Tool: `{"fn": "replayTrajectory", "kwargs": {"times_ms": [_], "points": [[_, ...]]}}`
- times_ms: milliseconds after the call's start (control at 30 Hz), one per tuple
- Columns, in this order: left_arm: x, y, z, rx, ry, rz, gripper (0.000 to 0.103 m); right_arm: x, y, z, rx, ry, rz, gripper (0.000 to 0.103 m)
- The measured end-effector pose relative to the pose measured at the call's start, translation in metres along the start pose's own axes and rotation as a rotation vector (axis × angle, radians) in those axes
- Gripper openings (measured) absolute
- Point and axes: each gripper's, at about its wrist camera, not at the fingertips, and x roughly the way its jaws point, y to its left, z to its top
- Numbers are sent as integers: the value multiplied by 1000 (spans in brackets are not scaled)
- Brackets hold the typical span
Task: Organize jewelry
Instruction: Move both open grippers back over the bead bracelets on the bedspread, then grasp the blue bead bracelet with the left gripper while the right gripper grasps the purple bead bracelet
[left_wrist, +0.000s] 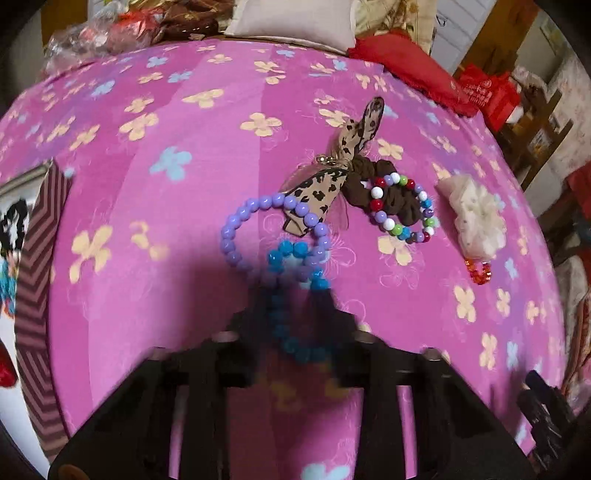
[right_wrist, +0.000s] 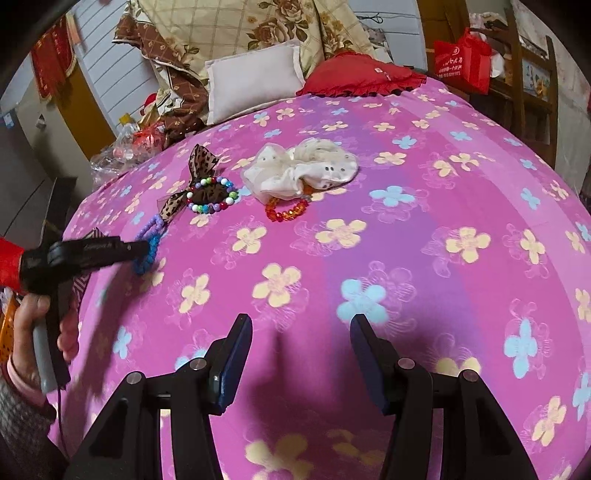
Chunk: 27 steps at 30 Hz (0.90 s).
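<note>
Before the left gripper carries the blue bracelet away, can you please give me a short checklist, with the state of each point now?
1. Left gripper shut on blue bracelet: ok.
2. Grip firm enough to lift: cannot tell, the picture is blurred.
3. Blue bracelet free of purple bracelet: not ok, they overlap and may be hooked.
4. Right gripper open and empty: ok.
5. Red bracelet out of the way: ok, it lies by the white scrunchie.

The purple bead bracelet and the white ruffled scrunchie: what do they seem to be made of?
The purple bead bracelet looks like glossy plastic; its round beads show bright highlights. The white ruffled scrunchie looks like thin, slightly shiny fabric, gathered in soft folds.
</note>
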Motion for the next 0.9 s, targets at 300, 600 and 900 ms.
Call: {"fn": "replayTrajectory", "kwargs": {"times_ms": [300, 600, 900], "points": [[-33, -2, -64, 110, 24, 1, 6, -11, 0, -5, -4, -7, -2, 53], [-57, 16, -110, 118, -17, -56, 6, 5, 50, 11, -48, 54, 74, 54], [-56, 33, -117, 63, -49, -161, 13, 92, 143, 71, -150, 155, 146, 54]]}}
